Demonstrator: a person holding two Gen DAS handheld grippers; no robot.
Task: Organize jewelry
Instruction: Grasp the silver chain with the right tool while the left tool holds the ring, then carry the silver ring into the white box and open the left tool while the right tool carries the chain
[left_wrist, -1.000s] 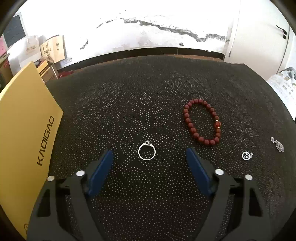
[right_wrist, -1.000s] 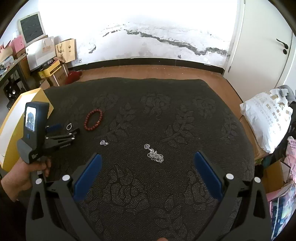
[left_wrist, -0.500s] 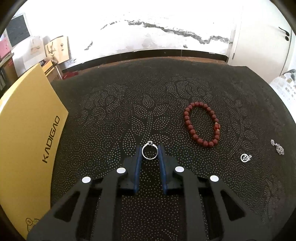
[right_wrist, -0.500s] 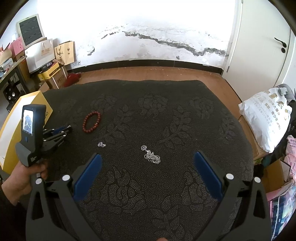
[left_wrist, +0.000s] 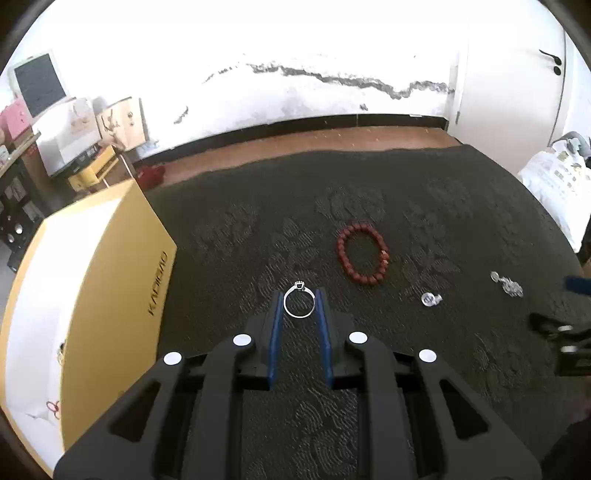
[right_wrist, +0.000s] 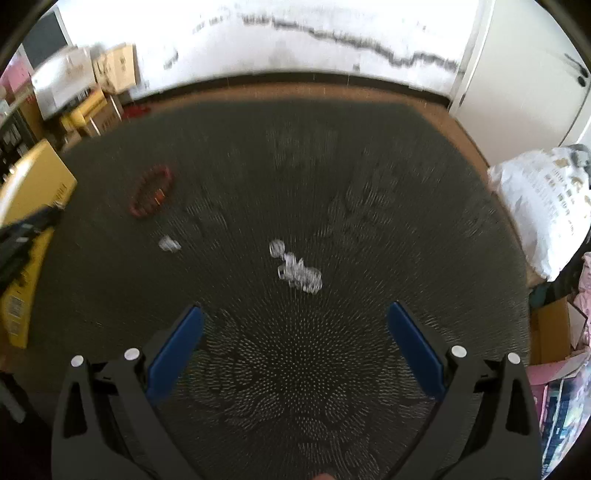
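Observation:
A thin silver ring (left_wrist: 299, 303) with a small stone is pinched between the blue pads of my left gripper (left_wrist: 299, 301), lifted clear of the dark patterned cloth (left_wrist: 406, 206). On the cloth lie a red bead bracelet (left_wrist: 362, 253), a small silver charm (left_wrist: 430, 298) and a crumpled silver chain (left_wrist: 509, 285). My right gripper (right_wrist: 293, 325) is open just short of that chain (right_wrist: 297, 271), low over the cloth; this view is blurred. The bracelet (right_wrist: 150, 191) and charm (right_wrist: 168, 243) show to its left. The open yellow box (left_wrist: 107, 295) with a white lining stands at the left.
A white printed bag (right_wrist: 543, 206) lies off the cloth's right edge, with cardboard and pink items (right_wrist: 561, 332) below it. Boxes and a monitor (left_wrist: 38, 83) are stacked by the far left wall. A wooden floor strip and a white door (left_wrist: 517, 66) lie beyond the cloth.
My left gripper closed on the ring and rose with it, the cloth falling away below. My right gripper dropped toward the silver chain, which now looks larger.

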